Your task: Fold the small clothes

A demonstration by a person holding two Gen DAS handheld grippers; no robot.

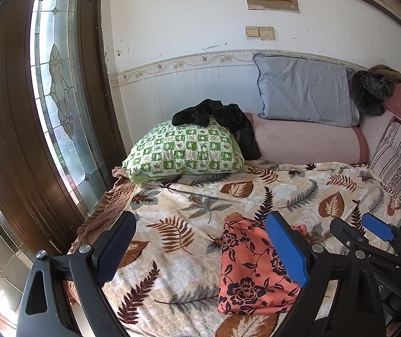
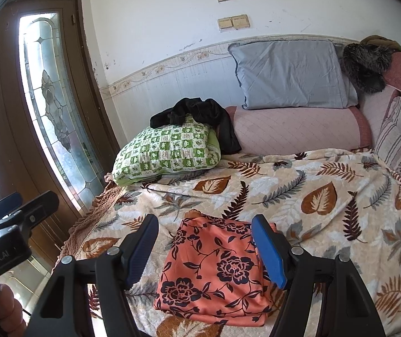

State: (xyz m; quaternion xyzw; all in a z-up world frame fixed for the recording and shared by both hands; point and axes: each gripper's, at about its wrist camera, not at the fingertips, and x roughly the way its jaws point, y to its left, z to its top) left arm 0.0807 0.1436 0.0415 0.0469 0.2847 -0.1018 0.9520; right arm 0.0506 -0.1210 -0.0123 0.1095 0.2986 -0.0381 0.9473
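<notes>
Folded floral garment near blanket edge, between open right tool fingers

Left wrist view: we look low and close over the leaf-printed cream blanket toward the white wall. Right wrist view: we sit just rightward, facing likewise. Shared: folded coral floral cloth, green checked pillow, stained-glass wooden door.

Both tongs gape wide, side by side: left tongs, right tongs.
</notes>
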